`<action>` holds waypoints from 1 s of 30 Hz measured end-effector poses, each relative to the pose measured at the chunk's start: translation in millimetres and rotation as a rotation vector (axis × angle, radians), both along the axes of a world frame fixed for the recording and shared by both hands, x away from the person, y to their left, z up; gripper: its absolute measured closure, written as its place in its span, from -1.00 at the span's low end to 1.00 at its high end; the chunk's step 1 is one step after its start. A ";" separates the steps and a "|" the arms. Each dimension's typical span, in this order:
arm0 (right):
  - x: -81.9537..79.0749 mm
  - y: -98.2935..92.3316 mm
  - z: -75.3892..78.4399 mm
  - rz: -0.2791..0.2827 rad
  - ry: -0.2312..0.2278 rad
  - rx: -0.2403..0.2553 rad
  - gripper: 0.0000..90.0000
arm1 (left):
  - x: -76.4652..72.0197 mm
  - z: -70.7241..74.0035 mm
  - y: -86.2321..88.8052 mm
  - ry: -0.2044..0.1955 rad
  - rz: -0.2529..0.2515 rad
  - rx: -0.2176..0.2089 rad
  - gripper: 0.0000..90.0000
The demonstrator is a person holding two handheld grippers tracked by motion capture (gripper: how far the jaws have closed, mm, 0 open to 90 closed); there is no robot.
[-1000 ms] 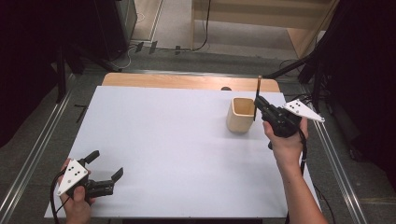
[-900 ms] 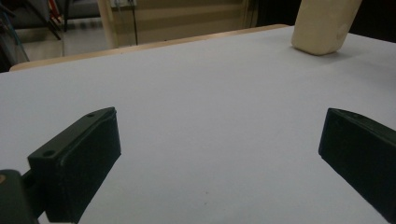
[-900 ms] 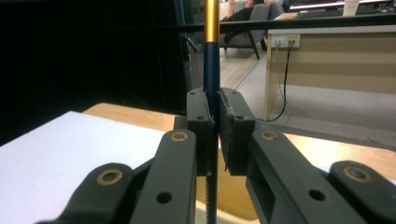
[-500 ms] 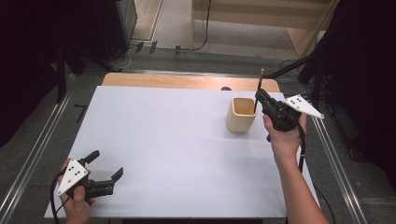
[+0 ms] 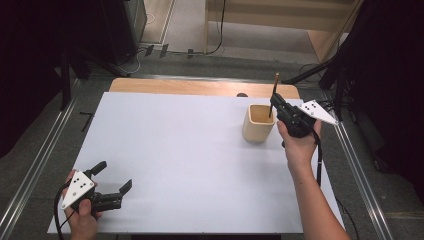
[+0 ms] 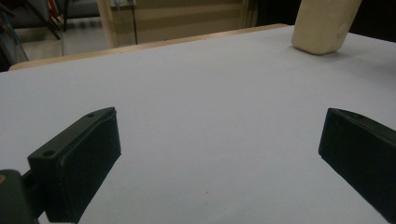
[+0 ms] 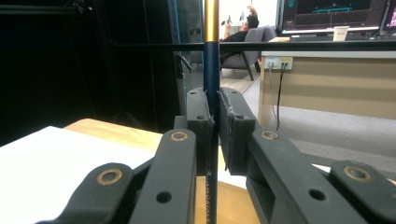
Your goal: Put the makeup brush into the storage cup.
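Right gripper [image 5: 276,106] near far right corner of tabletop [image 5: 190,150], clenched on dark pen with gold upper part [image 5: 273,95]; pen upright, lower end inside rim of wooden cup [image 5: 258,122]; in right gripper view jaws pinch pen [image 7: 211,74] on both sides above cup's rim; left gripper [image 5: 112,178] low at near left corner, jaws spread wide, nothing between them; cup [image 6: 322,23] far off in left gripper view.

A dark, gold-tipped pencil [image 5: 272,98] stands upright above the beige cup [image 5: 258,123].
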State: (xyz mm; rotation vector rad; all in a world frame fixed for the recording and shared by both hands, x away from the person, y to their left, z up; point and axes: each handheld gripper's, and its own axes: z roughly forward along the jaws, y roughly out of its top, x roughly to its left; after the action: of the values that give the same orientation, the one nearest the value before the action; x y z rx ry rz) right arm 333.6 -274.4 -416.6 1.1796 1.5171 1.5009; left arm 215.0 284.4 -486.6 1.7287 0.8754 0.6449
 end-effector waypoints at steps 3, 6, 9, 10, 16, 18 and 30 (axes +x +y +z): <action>2.1 1.3 -2.7 0.001 0.005 -0.008 0.88 | -0.1 0.0 0.1 0.000 0.001 -0.002 -1.00; 3.3 2.0 -4.7 -0.003 0.012 -0.010 0.88 | -0.1 0.1 0.3 0.000 0.001 -0.003 -1.00; 5.0 2.3 -9.5 -0.003 0.024 -0.010 0.88 | -0.1 0.1 0.4 0.001 0.002 -0.003 -1.00; 5.0 2.4 -10.7 -0.002 0.027 -0.012 0.88 | -0.1 0.1 0.4 0.001 0.002 -0.003 -1.00; 5.8 1.8 -17.4 -0.010 0.044 -0.020 0.88 | -0.1 0.2 0.6 0.002 0.002 -0.003 -1.00; 5.7 1.0 -20.4 -0.011 0.051 -0.021 0.88 | 0.0 0.1 0.7 0.001 0.003 -0.003 -1.00; 3.0 1.3 -39.3 -0.013 0.100 -0.045 0.88 | 0.0 0.0 0.7 0.002 0.003 -0.004 -1.00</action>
State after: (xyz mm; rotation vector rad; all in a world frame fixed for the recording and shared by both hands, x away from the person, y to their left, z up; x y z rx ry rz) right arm 336.6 -273.1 -456.0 1.2521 1.5980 1.4108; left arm 215.1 285.2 -486.6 1.7252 0.8796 0.6433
